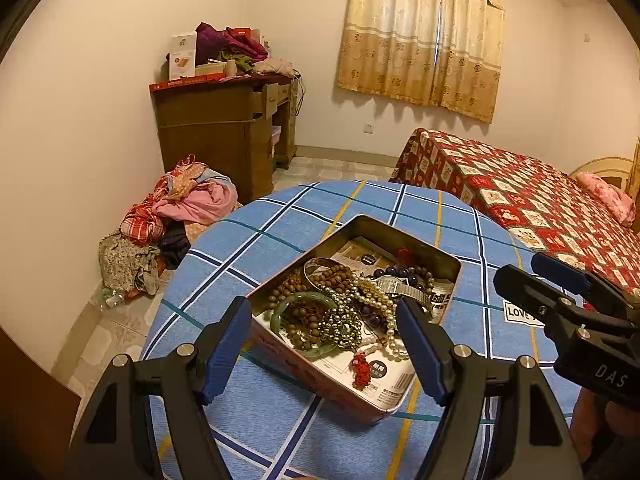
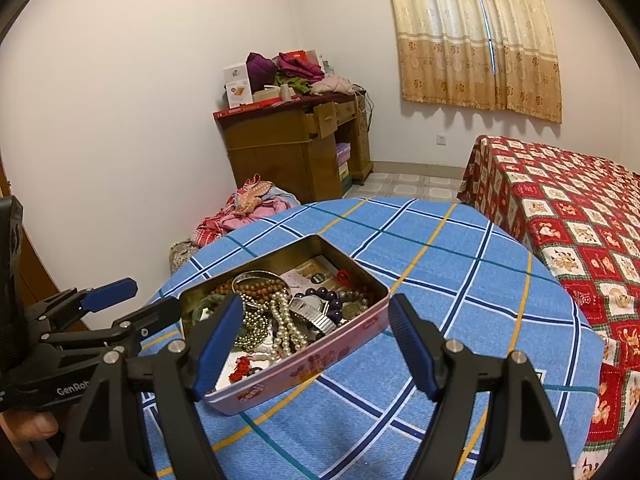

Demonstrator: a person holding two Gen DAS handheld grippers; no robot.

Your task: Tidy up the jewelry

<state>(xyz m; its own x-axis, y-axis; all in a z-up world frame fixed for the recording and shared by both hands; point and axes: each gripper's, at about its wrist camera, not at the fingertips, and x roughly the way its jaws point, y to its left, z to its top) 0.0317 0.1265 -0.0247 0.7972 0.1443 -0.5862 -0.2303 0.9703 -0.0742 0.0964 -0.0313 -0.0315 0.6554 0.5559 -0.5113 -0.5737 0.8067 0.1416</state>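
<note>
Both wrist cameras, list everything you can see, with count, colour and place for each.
tin box: one, pink outside, open, on the table
jade bangle: one, green, in the tin
wooden bead strings: count unclear, brown, in the tin
pearl strand: one, white, in the tin
metal watch: one, silver, in the tin
purple beads: one string, dark, in the tin
tablecloth: one, blue plaid, on the table
bed cover: one, red patchwork, right
desk: one, brown, far wall
clothes pile: one, mixed colours, floor
curtain: one, beige, window
left gripper: black, blue pads, open, around the tin's near end
right gripper: same, open, over the tin's near edge
</note>
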